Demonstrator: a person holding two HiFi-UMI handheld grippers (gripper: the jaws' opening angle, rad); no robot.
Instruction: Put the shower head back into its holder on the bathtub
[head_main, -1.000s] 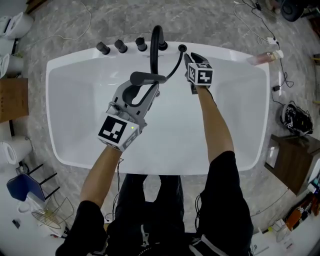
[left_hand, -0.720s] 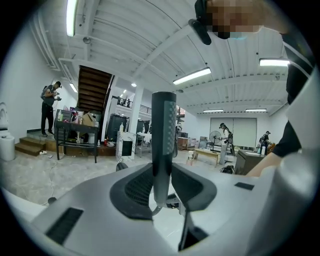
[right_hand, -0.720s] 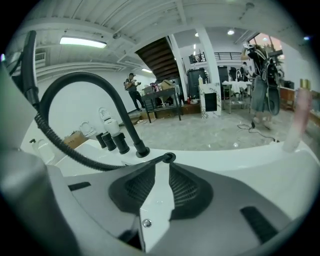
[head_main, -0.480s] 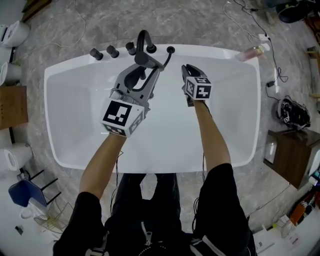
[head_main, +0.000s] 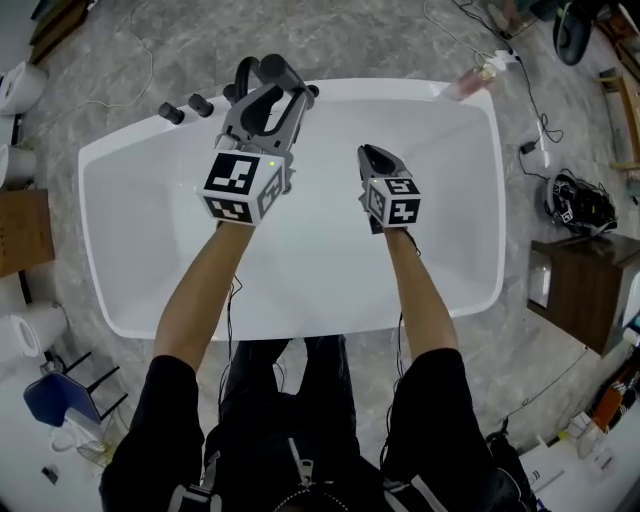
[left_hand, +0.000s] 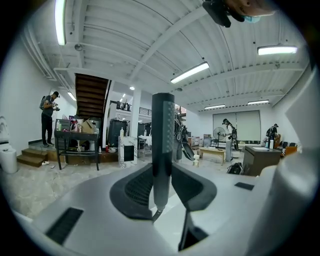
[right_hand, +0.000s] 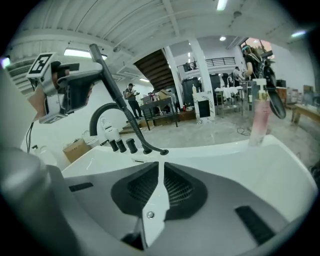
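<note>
We held our left arm stretched out, the left gripper (head_main: 262, 92) nearly level at the tub's (head_main: 450, 200) far edge, jaws clamped on the upright shower head (left_hand: 163, 140). Our right gripper (head_main: 375, 160) tilted down over mid-tub, its empty jaws almost together and closing.

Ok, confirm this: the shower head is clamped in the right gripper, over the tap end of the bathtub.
Not the right: the left gripper view shows the shower head clamped in the left gripper, over the tap end of the bathtub. The right gripper is closing its jaws on nothing.
</note>
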